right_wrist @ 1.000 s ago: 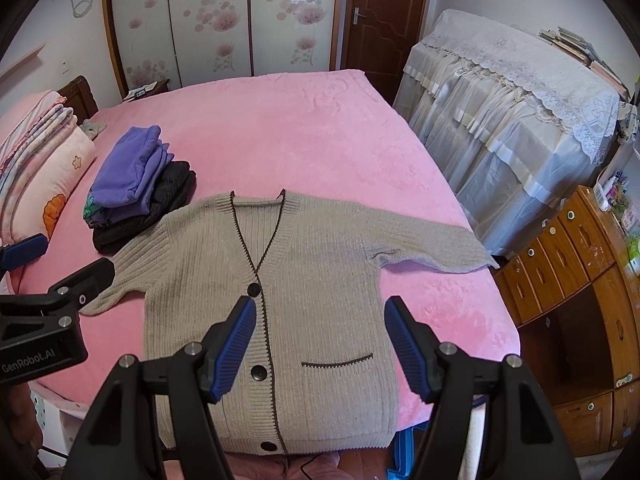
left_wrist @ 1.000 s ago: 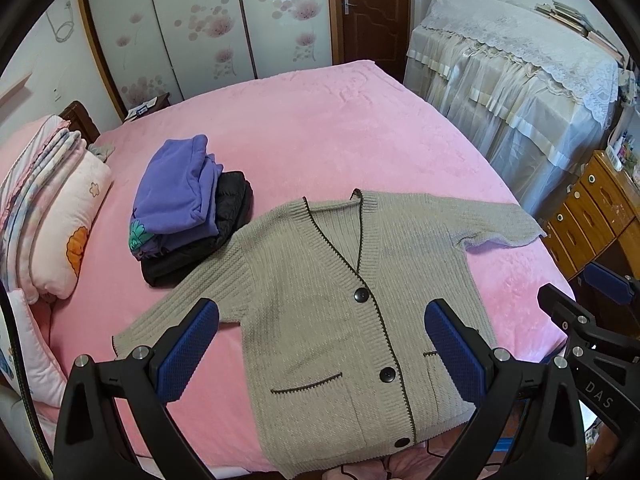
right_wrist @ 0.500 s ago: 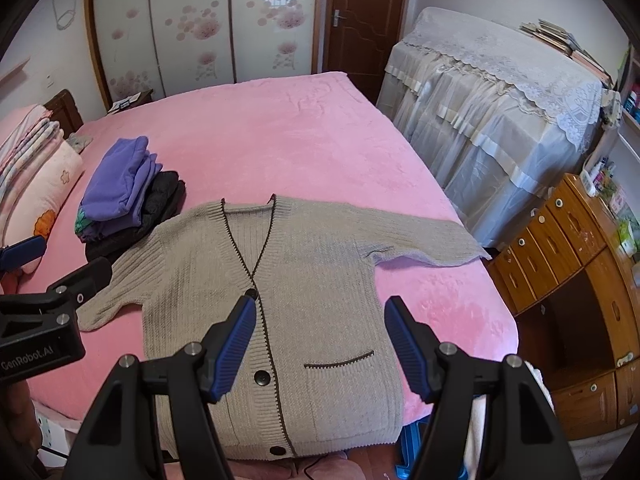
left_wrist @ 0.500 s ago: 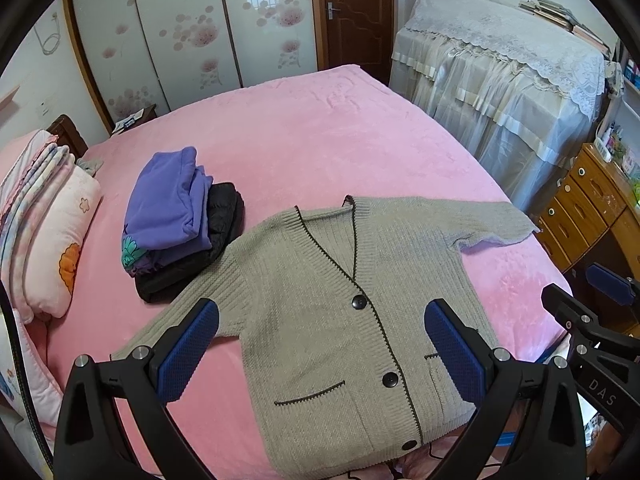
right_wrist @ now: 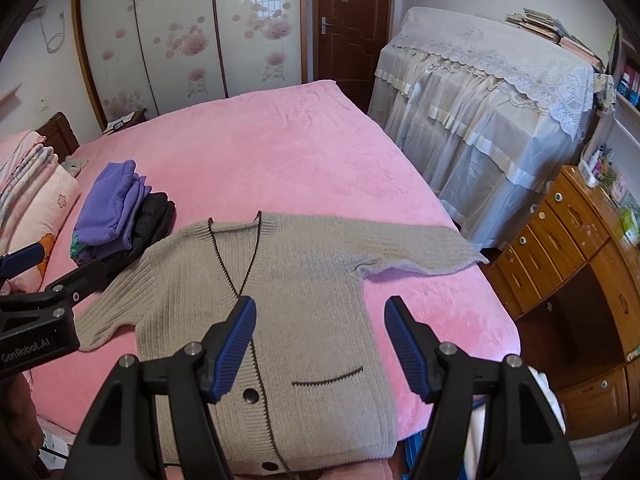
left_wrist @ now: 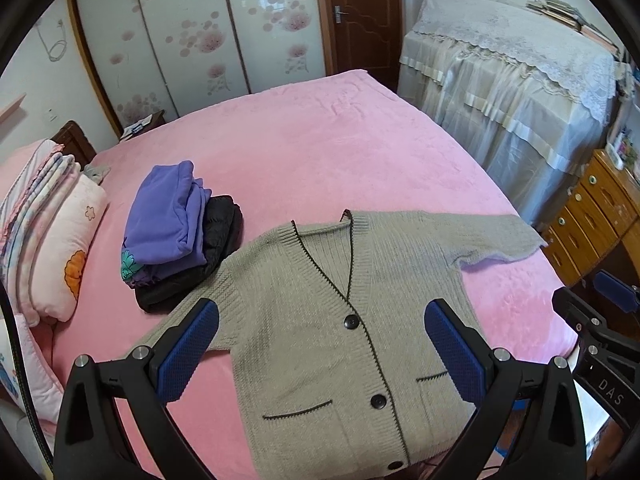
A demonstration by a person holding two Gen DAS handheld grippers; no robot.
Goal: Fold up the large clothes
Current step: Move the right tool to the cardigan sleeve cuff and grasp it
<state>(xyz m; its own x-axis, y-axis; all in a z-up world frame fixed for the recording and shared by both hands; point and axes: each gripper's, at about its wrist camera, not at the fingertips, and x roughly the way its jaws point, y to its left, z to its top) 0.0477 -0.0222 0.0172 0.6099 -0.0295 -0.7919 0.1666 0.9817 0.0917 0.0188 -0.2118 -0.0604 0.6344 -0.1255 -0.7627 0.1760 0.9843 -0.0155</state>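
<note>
The gray sweater [left_wrist: 344, 320] lies flat and buttoned on the pink bed [left_wrist: 320, 152], arms spread out, next to a pile of folded clothes [left_wrist: 176, 232] it maybe touches, while the left gripper [left_wrist: 322, 350] and right gripper [right_wrist: 320, 344] hang above it, fingers wide apart.

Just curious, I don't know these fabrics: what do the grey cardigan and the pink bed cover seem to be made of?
The cardigan looks like chunky knit yarn, wool or acrylic: ribbed rows show. The bed cover looks like plush fleece, matte, with a faint embossed pattern.
</note>
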